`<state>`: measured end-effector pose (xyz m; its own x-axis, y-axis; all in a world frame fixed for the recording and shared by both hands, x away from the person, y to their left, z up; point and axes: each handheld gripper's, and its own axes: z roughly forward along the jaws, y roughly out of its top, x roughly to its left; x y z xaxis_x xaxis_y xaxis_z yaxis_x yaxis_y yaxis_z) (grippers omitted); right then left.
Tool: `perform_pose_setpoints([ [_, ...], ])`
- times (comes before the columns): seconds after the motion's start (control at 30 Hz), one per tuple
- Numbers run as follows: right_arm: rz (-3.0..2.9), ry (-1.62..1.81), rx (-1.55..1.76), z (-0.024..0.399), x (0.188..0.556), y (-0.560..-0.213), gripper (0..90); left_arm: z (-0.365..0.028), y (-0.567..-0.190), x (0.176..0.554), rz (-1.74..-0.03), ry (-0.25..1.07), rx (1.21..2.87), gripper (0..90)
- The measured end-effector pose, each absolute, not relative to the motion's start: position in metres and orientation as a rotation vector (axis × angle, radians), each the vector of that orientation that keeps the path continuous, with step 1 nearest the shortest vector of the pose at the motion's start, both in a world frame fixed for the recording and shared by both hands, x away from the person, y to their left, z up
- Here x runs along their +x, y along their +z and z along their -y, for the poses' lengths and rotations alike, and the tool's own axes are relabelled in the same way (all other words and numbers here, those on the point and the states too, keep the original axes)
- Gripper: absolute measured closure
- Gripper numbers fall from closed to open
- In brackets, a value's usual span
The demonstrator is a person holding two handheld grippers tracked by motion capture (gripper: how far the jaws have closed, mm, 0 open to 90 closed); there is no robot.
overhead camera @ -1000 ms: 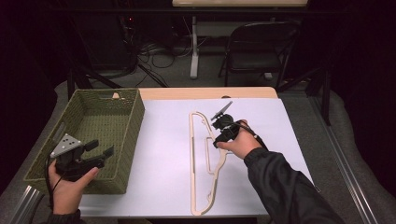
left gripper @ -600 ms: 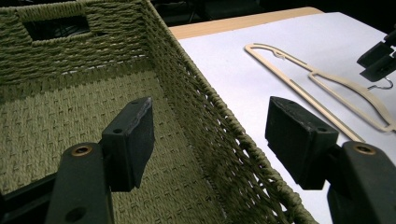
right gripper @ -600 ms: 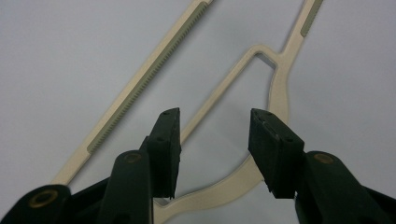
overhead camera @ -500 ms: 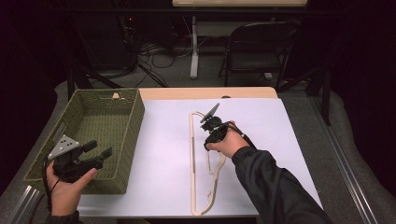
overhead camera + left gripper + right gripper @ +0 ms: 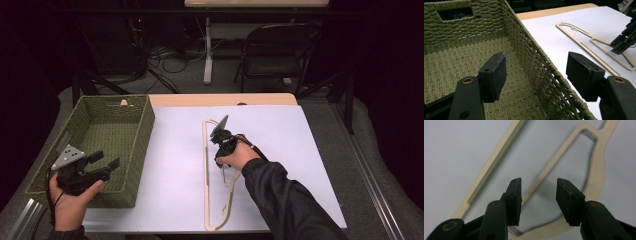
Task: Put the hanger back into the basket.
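Note:
A cream plastic hanger [image 5: 205,175] lies flat on the white table top, hook end toward the far side. My right gripper [image 5: 219,145] hovers just over its middle, open. In the right gripper view the jaws [image 5: 538,195] straddle a thin inner bar of the hanger [image 5: 499,157] without touching it. My left gripper [image 5: 106,159] is held open at the near right corner of a green woven basket [image 5: 100,145]. In the left gripper view its jaws [image 5: 536,72] frame the basket wall [image 5: 529,47], with the hanger [image 5: 584,43] and the right gripper [image 5: 624,42] beyond.
A strip of bare wooden table [image 5: 225,99] shows past the white sheet. Behind the table stand a dark folding chair [image 5: 277,55] and a table leg [image 5: 207,50] among floor cables. White surface lies open right of the hanger.
My right gripper has moved left and lower over the hanger's middle. The left gripper has hardly shifted beside the basket.

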<state>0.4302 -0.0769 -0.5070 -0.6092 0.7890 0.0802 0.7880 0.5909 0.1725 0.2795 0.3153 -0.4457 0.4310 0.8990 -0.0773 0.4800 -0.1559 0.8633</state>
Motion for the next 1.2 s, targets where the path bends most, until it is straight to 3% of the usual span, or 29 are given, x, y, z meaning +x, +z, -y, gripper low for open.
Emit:
perform_pose_setpoints([
  [0.9,-2.817,0.245,1.419,0.068,0.433,-0.523,62.9,-0.317,-0.445,0.280,-1.193,0.593,1.785,32.9],
  [1.2,-2.817,0.199,1.434,0.067,0.435,-0.525,69.2,-0.317,-0.446,0.280,-1.193,0.594,1.787,32.9],
])
